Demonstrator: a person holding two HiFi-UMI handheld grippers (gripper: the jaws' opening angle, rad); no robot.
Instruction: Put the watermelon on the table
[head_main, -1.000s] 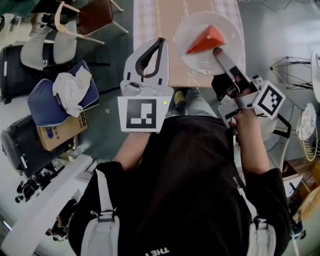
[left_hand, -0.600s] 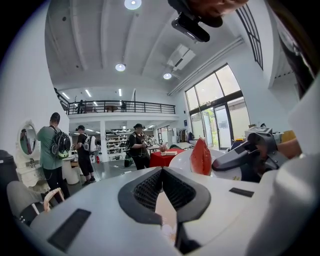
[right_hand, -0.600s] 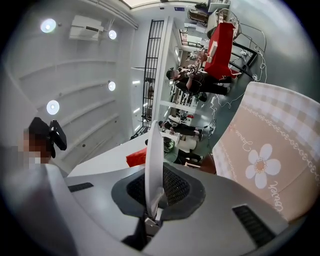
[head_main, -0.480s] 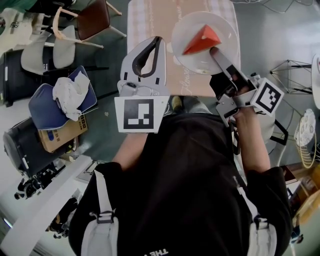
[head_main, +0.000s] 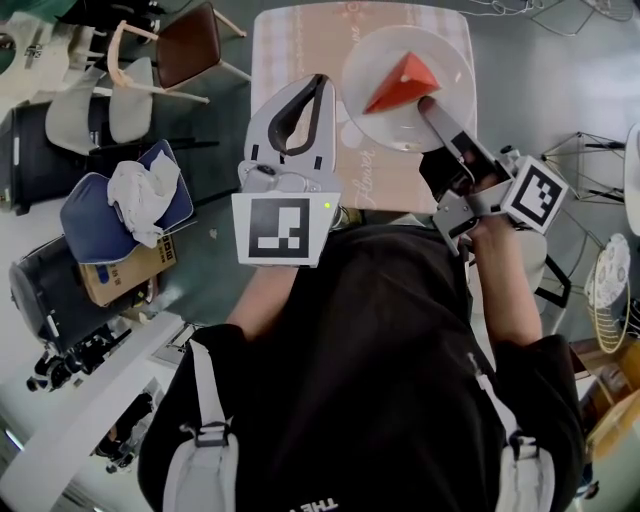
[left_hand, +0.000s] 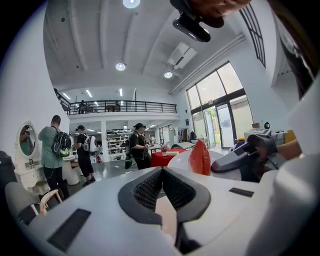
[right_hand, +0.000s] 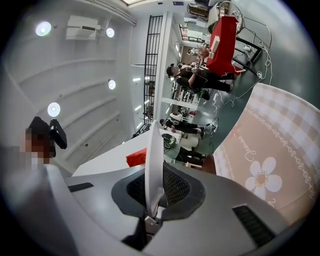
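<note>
A red wedge of watermelon (head_main: 405, 80) lies on a white plate (head_main: 372, 55) held above the pink checked table (head_main: 300, 40). My right gripper (head_main: 428, 103) is shut on the plate's near rim. In the right gripper view the plate (right_hand: 152, 150) stands edge-on between the pads of the gripper (right_hand: 154, 182), and a bit of the watermelon (right_hand: 136, 157) shows to the left. My left gripper (head_main: 322, 82) hangs left of the plate, tips together, nothing in it. The left gripper view looks past its tips (left_hand: 162, 171) to the watermelon (left_hand: 200, 157) and the right gripper (left_hand: 240, 160).
Chairs (head_main: 190, 35) stand left of the table. A blue cushion with a white cloth (head_main: 120, 195) and a cardboard box (head_main: 120, 270) lie on the floor at left. A wire stand (head_main: 590, 150) is at right. People (left_hand: 52, 150) stand far off.
The table has come closer and further under the plate. Both grippers and the plate have moved forward together; the grip on the rim is unchanged.
</note>
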